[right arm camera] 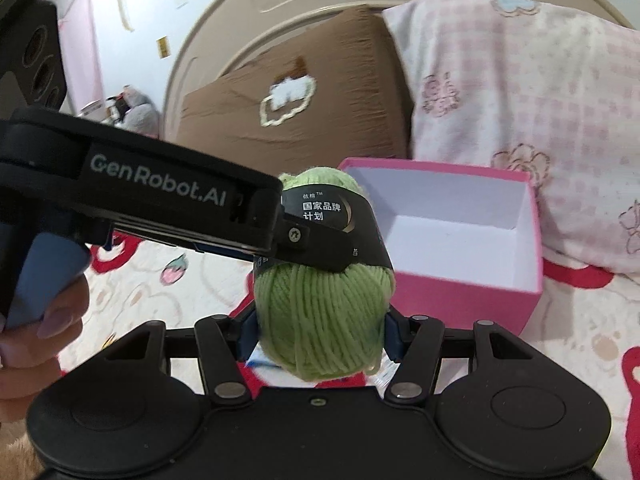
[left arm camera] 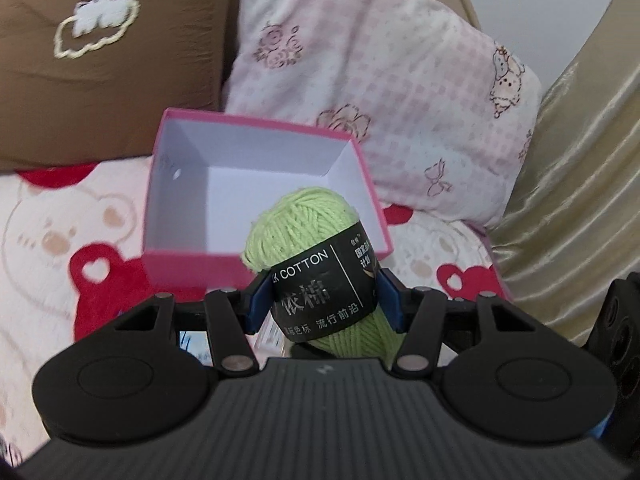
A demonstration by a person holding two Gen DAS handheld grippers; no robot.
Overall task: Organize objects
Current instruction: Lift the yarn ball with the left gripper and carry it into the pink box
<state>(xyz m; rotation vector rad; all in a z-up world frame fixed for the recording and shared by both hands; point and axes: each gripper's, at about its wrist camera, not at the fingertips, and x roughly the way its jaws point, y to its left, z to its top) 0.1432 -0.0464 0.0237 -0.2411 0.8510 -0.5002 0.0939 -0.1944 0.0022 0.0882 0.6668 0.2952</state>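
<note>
green yarn skein (left arm camera: 316, 268) w/ black label, held in air just short of the open pink box (left arm camera: 168, 216) on the bedspread (left arm camera: 52, 240). left gripper (left arm camera: 320, 300) clamped on the label band; right gripper (right arm camera: 320, 332) pinching the lower yarn end. both closed on it. advice: carry fwd over the rim, lower inside, release one side first so it doesn't snag.

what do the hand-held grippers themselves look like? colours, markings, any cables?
Both are matte black plastic. The left hand-held gripper has blue finger pads, silver pivot pins, two round discs and a ribbed body; its side, seen from the right wrist, carries white "GenRobot.AI" lettering and a blue handle in a bare hand. The right hand-held gripper has the same linkage and blue pads. No cables or sleeves visible.
</note>
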